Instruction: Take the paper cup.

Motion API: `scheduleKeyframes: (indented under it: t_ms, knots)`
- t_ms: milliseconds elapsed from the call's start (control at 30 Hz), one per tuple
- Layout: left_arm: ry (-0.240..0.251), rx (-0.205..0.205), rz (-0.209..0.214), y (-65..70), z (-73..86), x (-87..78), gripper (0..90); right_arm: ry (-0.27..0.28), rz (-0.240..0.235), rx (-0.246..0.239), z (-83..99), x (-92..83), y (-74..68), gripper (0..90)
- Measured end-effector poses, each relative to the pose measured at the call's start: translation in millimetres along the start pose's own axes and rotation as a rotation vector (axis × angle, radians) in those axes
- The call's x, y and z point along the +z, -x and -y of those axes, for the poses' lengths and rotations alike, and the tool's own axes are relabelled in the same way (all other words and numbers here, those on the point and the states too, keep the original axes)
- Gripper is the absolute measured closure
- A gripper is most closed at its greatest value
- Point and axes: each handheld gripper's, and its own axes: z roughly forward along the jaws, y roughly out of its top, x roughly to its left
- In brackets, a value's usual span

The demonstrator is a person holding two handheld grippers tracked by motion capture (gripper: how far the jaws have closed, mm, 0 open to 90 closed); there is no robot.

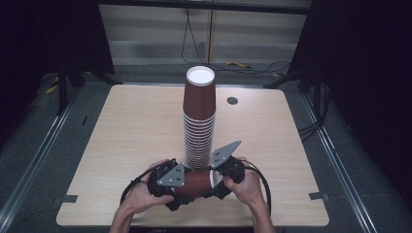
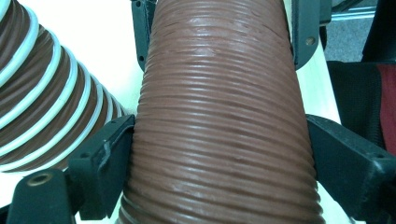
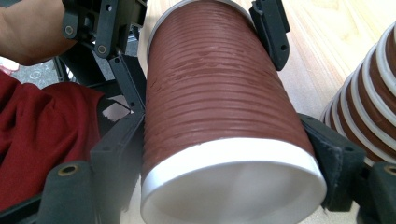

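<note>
High view, left hand-held gripper (image 1: 180, 187): grips one end of the brown cup (image 1: 197, 182).
High view, right hand-held gripper (image 1: 217, 178): grips the cup's white-rimmed end.
High view, cup: lies sideways near the surface's (image 1: 131, 126) front edge, before the cup stack (image 1: 198, 119).
Left gripper view: jaws squeeze the ribbed cup (image 2: 224, 116); stack (image 2: 42, 98) at left.
Right gripper view: jaws squeeze the cup (image 3: 219, 116) near its rim; stack (image 3: 369, 102) at right.
</note>
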Motion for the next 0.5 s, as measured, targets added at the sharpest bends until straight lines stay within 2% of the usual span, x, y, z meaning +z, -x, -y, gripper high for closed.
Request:
scheduleKeyframes:
  t_ms: [67,100,133,167,233,267,300,333,367,500]
  knots:
    - [0.009,-0.008,0.006,-0.5,0.1,-0.2,12.7,-0.012,-0.004,0.002,-0.6,0.3,-0.3,23.0]
    - [0.062,-0.023,0.018,-2.8,0.3,-4.0,13.5,-0.018,0.005,-0.005,-0.8,0.5,-0.3,23.0]
    - [0.062,-0.023,0.018,-2.8,0.3,-4.0,16.2,-0.018,0.005,-0.005,-0.8,0.5,-0.3,23.0]
    - [0.156,-0.029,-0.007,-3.6,1.0,-13.9,18.0,-0.044,0.023,0.001,0.4,1.8,0.2,23.0]
    - [0.204,-0.039,-0.022,-5.3,2.0,-23.8,15.7,-0.014,-0.002,0.006,4.0,0.8,1.2,22.9]
    - [0.204,-0.039,-0.022,-5.3,2.0,-23.8,15.9,-0.014,-0.002,0.006,4.0,0.8,1.2,22.9]
    - [0.235,-0.050,-0.030,-7.1,4.3,-31.8,15.6,0.001,0.018,0.007,6.1,-3.0,1.7,22.9]
    - [0.235,-0.050,-0.030,-7.1,4.3,-31.8,15.6,0.001,0.018,0.007,6.1,-3.0,1.7,22.9]
    - [0.256,-0.059,-0.034,-7.2,6.7,-36.3,15.7,0.014,0.022,0.014,7.5,-5.7,2.1,22.8]
    - [0.276,-0.079,-0.048,-6.1,10.6,-38.2,15.7,0.029,0.039,0.026,10.1,-9.0,2.9,22.6]
